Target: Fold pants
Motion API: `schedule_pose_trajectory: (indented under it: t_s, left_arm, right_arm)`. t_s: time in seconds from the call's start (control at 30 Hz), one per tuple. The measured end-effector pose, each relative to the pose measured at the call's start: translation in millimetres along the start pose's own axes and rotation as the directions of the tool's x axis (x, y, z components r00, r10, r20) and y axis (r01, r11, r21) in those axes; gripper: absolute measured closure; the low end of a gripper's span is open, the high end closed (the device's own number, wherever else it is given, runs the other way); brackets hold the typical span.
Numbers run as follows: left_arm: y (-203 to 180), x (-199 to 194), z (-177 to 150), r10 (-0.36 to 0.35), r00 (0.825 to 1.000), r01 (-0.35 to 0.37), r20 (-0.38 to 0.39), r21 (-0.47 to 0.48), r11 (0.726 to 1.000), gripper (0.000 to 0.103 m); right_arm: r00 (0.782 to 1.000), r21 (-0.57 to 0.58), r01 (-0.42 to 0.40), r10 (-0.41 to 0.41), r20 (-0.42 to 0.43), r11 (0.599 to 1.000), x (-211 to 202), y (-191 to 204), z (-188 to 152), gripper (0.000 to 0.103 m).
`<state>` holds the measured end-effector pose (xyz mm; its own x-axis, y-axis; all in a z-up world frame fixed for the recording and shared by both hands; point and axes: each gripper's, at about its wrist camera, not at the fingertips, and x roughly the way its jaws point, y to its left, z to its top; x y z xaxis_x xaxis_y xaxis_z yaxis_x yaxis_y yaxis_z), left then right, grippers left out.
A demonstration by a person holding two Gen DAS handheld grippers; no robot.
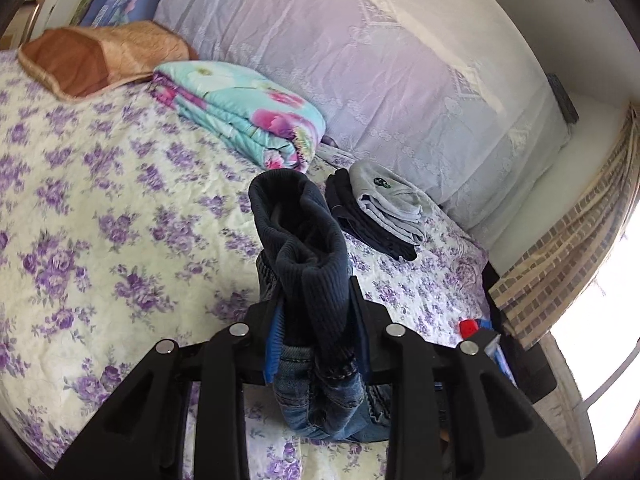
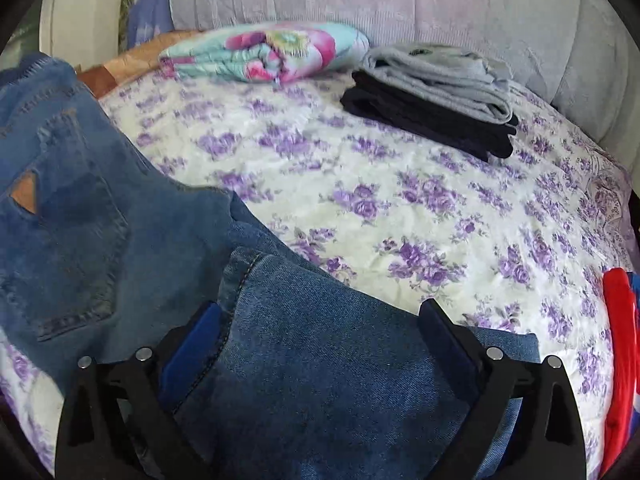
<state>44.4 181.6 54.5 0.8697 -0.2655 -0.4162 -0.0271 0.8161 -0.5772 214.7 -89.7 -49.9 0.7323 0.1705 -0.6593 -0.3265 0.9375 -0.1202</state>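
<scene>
Blue jeans (image 2: 80, 208) lie across the purple-flowered bedspread (image 2: 400, 208), back pocket up, with one leg (image 2: 320, 380) running toward the right wrist camera. My right gripper (image 2: 322, 316) is open wide above that leg. Its blue-padded fingers (image 2: 200, 340) stand on either side of the denim without pressing it. In the left wrist view my left gripper (image 1: 316, 312) is shut on the jeans' dark ribbed band (image 1: 296, 224). The band stands up out of the jaws, and bunched denim (image 1: 320, 404) hangs below them, lifted off the bed.
A folded stack of grey and dark clothes (image 2: 436, 92) sits at the back right of the bed. A folded flowered quilt (image 2: 272, 52) and a brown pillow (image 1: 96, 60) lie further left. Lace-covered bedding (image 1: 360, 60) lines the back. A red item (image 2: 620, 352) lies at the right edge.
</scene>
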Motion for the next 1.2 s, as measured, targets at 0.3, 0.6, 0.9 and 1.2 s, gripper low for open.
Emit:
schedule_pose_trajectory:
  t_s: [0.3, 0.6, 0.9, 1.2]
  left_arm:
    - [-9.7, 3.0, -5.7, 0.016, 1.0, -0.016, 0.015, 0.04, 0.999, 0.08]
    - [-120.6, 5.8, -28.5, -0.047, 0.998, 0.034, 0.031, 0.327, 0.944, 0.081]
    - [-258.9, 91.9, -137.4, -0.099, 0.981, 0.185, -0.168, 0.649, 0.738, 0.081]
    - [-269.2, 144.2, -223.7, 0.052, 0.978, 0.13, -0.201, 0.788, 0.602, 0.08]
  right_arm:
    - [0.992, 0.131, -0.1, 0.089, 0.085, 0.986, -38.4, -38.8, -30.8, 0.004]
    - [0.973, 0.334, -0.103, 0.024, 0.231, 0.937, -95.5, -115.3, -59.1, 0.004]
    - [0.973, 0.553, -0.036, -0.098, 0.211, 0.833, -117.7, -199.5, -122.5, 0.004]
    - [0.975, 0.594, -0.035, -0.103, 0.197, 0.803, -112.1, -219.2, -144.8, 0.004]
